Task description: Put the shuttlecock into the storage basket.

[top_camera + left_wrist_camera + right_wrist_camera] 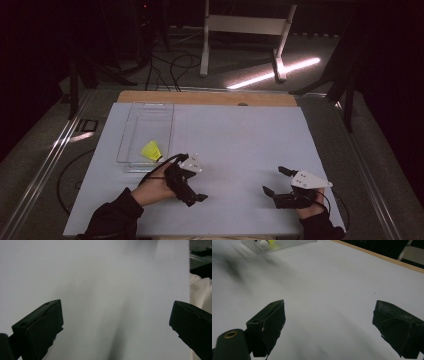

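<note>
A yellow shuttlecock (151, 150) lies inside a clear plastic tray (131, 122) on the left part of the white table, near the tray's front end. My left gripper (192, 178) is just right of the tray's front corner. It is open, with bare table between its jaws (117, 320). My right gripper (274, 180) hovers over the near right part of the table, open and holding nothing (329, 320). In the right gripper view the tray (287, 246) and the shuttlecock (268, 242) sit far off at the top left.
The white sheet (240, 135) covers a wooden tabletop whose far edge (210, 97) shows. Beyond it stand a white frame (245, 30) and cables on the floor. Light-coloured clothing (200, 290) shows past the table's edge in the left gripper view.
</note>
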`<action>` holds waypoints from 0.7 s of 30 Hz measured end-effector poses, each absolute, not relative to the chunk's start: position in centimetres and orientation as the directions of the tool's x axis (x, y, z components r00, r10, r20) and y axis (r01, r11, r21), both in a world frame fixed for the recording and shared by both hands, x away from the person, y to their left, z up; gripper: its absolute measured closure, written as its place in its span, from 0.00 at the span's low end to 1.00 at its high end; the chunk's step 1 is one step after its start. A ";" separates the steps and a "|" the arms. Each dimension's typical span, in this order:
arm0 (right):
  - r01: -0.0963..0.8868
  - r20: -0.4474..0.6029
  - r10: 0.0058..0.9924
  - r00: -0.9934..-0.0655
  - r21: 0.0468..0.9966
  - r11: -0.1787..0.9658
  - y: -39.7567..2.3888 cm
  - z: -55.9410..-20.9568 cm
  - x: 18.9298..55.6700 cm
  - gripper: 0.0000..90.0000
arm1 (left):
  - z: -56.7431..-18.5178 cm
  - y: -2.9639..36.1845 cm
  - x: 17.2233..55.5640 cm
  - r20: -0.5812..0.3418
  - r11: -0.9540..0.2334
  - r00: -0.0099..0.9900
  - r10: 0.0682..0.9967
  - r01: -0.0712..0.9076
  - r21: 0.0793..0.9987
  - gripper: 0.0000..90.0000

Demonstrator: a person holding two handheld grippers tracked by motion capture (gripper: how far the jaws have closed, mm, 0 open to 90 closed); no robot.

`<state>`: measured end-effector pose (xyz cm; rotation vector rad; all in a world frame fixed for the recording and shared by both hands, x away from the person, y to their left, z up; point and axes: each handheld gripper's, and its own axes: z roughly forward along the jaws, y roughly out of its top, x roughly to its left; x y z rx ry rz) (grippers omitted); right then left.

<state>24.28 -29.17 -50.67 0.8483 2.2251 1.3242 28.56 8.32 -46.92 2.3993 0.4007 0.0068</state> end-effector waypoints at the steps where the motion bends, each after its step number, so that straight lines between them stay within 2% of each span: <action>1: 0.288 -0.043 0.683 -0.730 0.886 0.364 -29.2 -50.7 24.3 0.12 | -47.0 8.5 28.4 -0.100 -0.710 0.952 0.290 0.284 0.644 0.00; 14: 0.289 -0.044 0.683 -0.729 0.885 0.365 -29.1 -50.7 24.3 0.13 | -48.1 11.5 26.5 -0.125 -0.677 0.947 0.294 0.299 0.673 0.00; 21: 0.294 -0.044 0.683 -0.729 0.881 0.370 -29.1 -50.7 24.3 0.12 | -48.9 13.8 25.9 -0.149 -0.639 0.932 0.329 0.336 0.692 0.00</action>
